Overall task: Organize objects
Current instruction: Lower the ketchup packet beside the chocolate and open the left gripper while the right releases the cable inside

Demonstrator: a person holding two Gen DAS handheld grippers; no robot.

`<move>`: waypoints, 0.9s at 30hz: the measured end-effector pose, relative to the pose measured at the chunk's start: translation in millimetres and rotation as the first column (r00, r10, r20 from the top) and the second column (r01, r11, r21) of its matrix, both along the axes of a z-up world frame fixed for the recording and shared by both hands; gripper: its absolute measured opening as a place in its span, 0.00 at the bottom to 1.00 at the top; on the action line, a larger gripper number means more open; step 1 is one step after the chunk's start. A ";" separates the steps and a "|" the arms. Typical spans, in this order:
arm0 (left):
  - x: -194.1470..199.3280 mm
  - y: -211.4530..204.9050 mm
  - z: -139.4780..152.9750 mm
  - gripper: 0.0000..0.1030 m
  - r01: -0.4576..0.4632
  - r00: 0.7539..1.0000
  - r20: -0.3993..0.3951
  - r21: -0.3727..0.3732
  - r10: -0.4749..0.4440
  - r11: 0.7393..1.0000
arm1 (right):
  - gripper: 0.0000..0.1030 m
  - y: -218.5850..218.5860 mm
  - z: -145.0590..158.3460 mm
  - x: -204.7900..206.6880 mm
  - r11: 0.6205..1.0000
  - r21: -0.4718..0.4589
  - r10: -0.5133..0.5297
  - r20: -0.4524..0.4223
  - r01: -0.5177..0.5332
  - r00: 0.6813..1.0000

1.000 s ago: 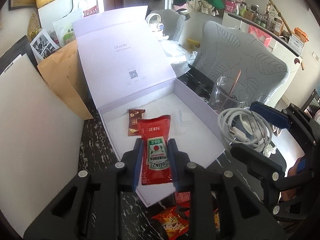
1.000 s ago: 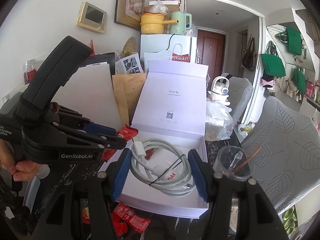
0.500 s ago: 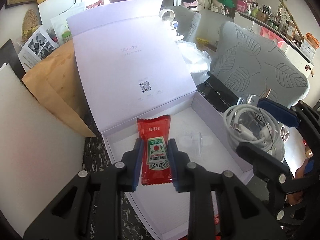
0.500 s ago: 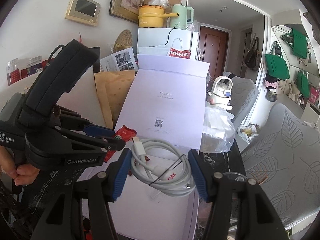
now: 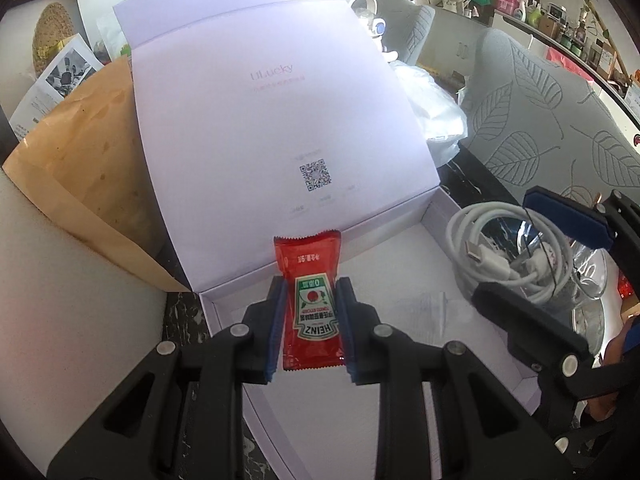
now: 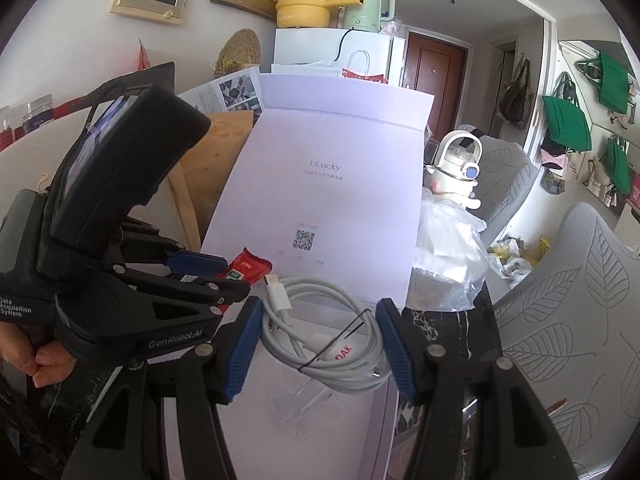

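My left gripper point(image 5: 310, 328) is shut on a red Heinz ketchup packet point(image 5: 311, 300) and holds it above the back left of an open white box point(image 5: 472, 332) with its lid point(image 5: 276, 120) upright. My right gripper point(image 6: 320, 344) is shut on a coiled white cable point(image 6: 324, 336) and holds it above the box's right side point(image 6: 352, 420). The cable point(image 5: 516, 256) and right gripper point(image 5: 532, 264) also show in the left wrist view; the left gripper point(image 6: 224, 280) with the packet point(image 6: 246, 266) shows in the right wrist view.
A brown paper envelope point(image 5: 88, 184) and a white board point(image 5: 60, 340) lean left of the box. A plastic bag point(image 6: 448, 256) lies at its back right. A glass point(image 5: 588, 272) stands right of the box, beside grey leaf-patterned chairs point(image 5: 560, 128). The table point(image 6: 444, 320) is black marble.
Both grippers have moved forward over the box with their loads. The lid now looms closer. The small brown packet seen in the box a second ago is hidden from view.
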State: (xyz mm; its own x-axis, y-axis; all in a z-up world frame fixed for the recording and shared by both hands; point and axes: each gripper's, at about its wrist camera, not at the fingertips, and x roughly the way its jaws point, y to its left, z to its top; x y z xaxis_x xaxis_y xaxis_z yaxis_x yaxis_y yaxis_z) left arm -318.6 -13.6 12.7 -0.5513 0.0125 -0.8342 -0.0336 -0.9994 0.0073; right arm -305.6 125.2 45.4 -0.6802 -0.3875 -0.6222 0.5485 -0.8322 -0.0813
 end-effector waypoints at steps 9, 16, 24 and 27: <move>-17.2 -3.5 -29.7 0.23 -0.014 0.997 0.078 0.003 0.014 1.000 | 0.57 -5.8 -24.1 -19.3 0.999 0.051 -0.006 0.060 0.003 0.998; -19.7 0.2 -37.8 0.23 -0.006 0.995 0.095 -0.014 0.007 1.000 | 0.57 -10.7 -36.3 -25.6 0.997 0.077 -0.002 0.083 -0.005 0.997; -17.8 3.7 -38.8 0.23 0.006 0.995 0.103 -0.030 -0.003 1.000 | 0.58 -9.8 -44.1 -29.4 0.996 0.084 -0.012 0.106 0.003 0.994; -18.4 5.5 -39.9 0.23 0.011 0.994 0.114 -0.036 -0.007 0.999 | 0.58 -10.8 -46.5 -29.8 0.995 0.100 -0.013 0.108 0.002 0.994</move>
